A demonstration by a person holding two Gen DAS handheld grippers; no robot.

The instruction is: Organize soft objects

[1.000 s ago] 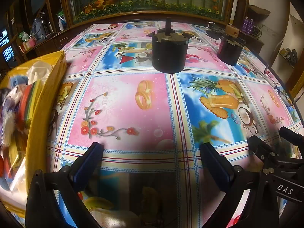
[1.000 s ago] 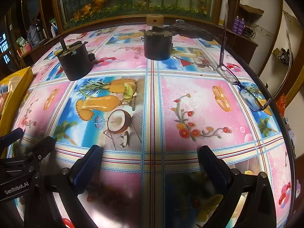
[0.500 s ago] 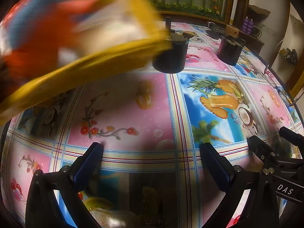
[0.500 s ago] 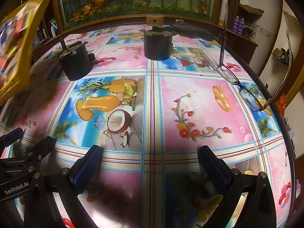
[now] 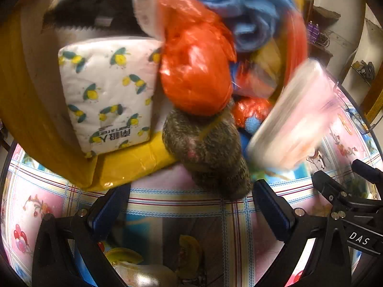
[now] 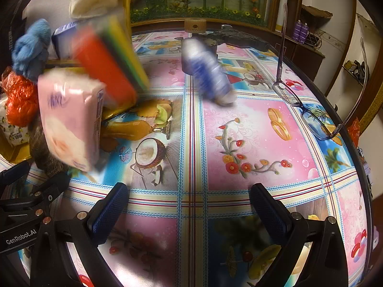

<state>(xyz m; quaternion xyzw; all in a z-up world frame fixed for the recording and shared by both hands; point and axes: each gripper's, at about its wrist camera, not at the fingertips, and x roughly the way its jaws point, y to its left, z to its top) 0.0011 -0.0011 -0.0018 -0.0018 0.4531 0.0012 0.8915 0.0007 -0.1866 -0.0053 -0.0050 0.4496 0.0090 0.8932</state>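
A yellow box (image 5: 134, 165) is tipped over above the table and soft things spill out of it. In the left wrist view I see a lemon-print tissue pack (image 5: 107, 91), an orange plastic bag (image 5: 196, 71), a blue cloth (image 5: 246, 14), a brown fuzzy item (image 5: 210, 153) and a blurred pink tissue pack (image 5: 294, 117). The right wrist view shows the pink tissue pack (image 6: 69, 119), stacked sponges (image 6: 112, 64) and a blurred blue-white pack (image 6: 208, 71) in mid-fall. My left gripper (image 5: 189, 205) and right gripper (image 6: 189, 205) are open and empty, low over the tablecloth.
Eyeglasses (image 6: 308, 110) stand at the table's right edge. A dark cylindrical stand with a wooden top (image 6: 195, 25) sits at the back, near a dark flat object (image 6: 237, 37). The colourful tablecloth (image 6: 239, 143) covers the round table.
The yellow box was lifted from the left, swung over the table and tipped. Its soft contents now tumble out in front of both grippers. The grippers have not moved.
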